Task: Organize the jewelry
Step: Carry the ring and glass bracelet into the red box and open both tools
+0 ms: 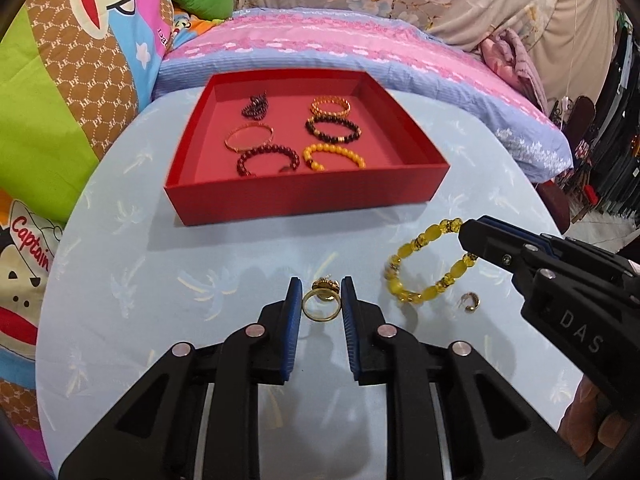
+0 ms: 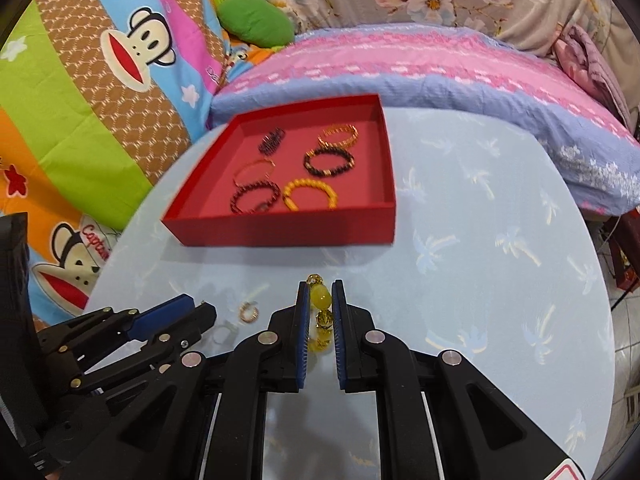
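Observation:
A red box stands on the round table and holds several bracelets. My left gripper is shut on a gold ring just above the table, in front of the box. My right gripper is shut on a yellow bead bracelet. In the left wrist view that bracelet hangs from the right gripper's tip, lifted off the table. A small gold earring lies on the table below the bracelet. The left gripper also shows in the right wrist view.
The table has a light blue palm-print cloth. A bed with a pink and blue cover lies behind it. Colourful monkey-print bedding lies to the left. A small gold piece lies beside the left gripper.

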Available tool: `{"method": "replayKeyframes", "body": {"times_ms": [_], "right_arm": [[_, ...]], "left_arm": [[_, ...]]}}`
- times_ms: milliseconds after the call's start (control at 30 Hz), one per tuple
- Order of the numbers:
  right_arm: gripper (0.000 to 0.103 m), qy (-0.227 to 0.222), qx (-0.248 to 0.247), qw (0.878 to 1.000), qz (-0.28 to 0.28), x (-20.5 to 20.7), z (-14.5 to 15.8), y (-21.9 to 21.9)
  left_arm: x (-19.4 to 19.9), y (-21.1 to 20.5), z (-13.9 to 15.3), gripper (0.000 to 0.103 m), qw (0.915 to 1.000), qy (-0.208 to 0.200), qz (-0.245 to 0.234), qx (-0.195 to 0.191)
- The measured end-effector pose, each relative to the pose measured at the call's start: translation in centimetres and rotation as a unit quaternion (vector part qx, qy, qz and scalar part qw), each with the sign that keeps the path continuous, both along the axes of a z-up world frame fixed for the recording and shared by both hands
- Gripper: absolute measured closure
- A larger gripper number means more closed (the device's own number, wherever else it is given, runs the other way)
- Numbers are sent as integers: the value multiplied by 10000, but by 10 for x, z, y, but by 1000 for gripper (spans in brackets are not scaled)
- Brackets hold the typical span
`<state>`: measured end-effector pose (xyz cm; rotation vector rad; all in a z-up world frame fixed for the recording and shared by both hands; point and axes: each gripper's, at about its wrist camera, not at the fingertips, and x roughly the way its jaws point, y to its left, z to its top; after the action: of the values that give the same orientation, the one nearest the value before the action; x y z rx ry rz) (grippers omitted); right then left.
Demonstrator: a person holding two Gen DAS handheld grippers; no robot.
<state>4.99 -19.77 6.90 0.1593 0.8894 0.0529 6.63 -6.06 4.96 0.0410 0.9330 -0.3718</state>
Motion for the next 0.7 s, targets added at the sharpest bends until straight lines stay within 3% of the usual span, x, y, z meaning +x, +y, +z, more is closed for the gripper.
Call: {"method": "replayKeyframes", "body": {"times_ms": [367,700], "right_arm": [[94,-437,-100,9988,189,32,52,10],[94,-622,-165,9973,346,125,72,28]], "left_arm": [[32,23,41,83,9992,-354,190,-36],[93,36,72,83,9965,-754,360,-85]]}}
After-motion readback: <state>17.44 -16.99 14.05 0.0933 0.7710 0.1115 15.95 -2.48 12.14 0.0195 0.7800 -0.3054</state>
